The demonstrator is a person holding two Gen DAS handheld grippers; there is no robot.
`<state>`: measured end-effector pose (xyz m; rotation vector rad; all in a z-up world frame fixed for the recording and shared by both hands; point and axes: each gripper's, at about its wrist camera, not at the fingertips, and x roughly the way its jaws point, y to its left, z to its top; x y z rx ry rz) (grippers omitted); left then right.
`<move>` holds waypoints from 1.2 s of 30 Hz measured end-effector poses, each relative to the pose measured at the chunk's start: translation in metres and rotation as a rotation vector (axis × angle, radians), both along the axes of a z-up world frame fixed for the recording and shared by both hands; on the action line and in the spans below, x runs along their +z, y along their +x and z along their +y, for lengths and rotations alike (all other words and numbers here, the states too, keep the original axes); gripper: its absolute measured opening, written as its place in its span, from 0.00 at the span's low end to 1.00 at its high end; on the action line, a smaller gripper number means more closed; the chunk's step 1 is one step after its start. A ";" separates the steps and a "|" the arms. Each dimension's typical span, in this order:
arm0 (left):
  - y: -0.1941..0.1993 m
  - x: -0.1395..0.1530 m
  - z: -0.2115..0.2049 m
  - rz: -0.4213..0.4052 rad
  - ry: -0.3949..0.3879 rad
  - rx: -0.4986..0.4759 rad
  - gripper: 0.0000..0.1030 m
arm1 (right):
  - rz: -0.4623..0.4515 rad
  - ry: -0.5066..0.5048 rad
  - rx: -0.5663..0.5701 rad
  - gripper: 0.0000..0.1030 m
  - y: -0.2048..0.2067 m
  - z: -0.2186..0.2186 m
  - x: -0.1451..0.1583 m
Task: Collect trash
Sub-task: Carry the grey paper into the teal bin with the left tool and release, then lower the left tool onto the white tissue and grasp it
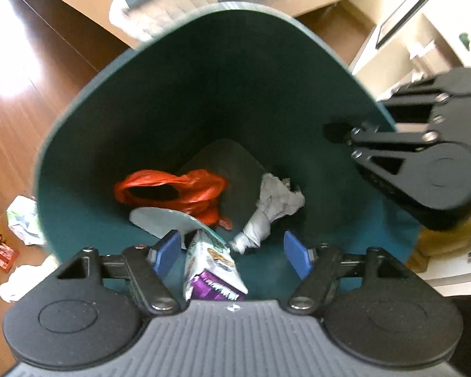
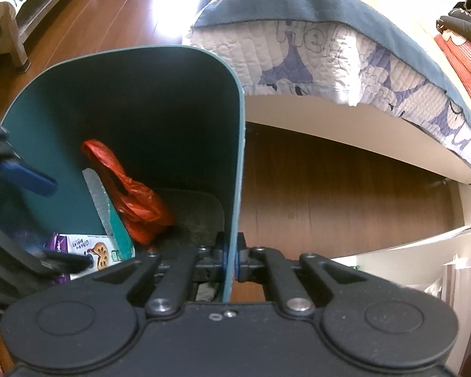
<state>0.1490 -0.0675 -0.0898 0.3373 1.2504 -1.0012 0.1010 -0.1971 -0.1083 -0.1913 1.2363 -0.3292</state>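
Spread left gripper (image 1: 232, 251) is dropping a snack wrapper (image 1: 213, 273) into the green bin (image 1: 204, 72), whose wall the right gripper (image 2: 230, 256) is pinching; floor litter (image 1: 23, 220) is remaining.

Left tongs (image 1: 232, 249): angled steeply downward, blue pads spread apart, gripping nothing. Right tongs (image 2: 230, 259): angled downward, clamped tight.

A dark wooden floor (image 2: 345, 188) fills most of the right wrist view, with glare from bright light at its far end. A bed (image 2: 376, 119) with a pale frame stands on it, covered by a white quilt (image 2: 314, 53) printed in purple and edged in dark blue. Striped red cloth (image 2: 468, 62) lies on top. At far left is what may be a wooden bench (image 2: 18, 31), blurred.
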 end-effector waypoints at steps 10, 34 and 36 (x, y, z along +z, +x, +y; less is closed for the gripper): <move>0.047 0.039 0.098 -0.094 -0.028 0.218 0.72 | 0.008 0.010 -0.015 0.04 -0.006 -0.007 -0.003; 0.173 -0.171 0.239 0.228 0.264 0.969 0.79 | 0.034 -0.029 0.008 0.06 -0.001 -0.003 -0.006; 0.180 -0.186 0.247 0.242 0.263 1.004 0.79 | 0.034 -0.031 0.012 0.06 -0.001 -0.002 -0.006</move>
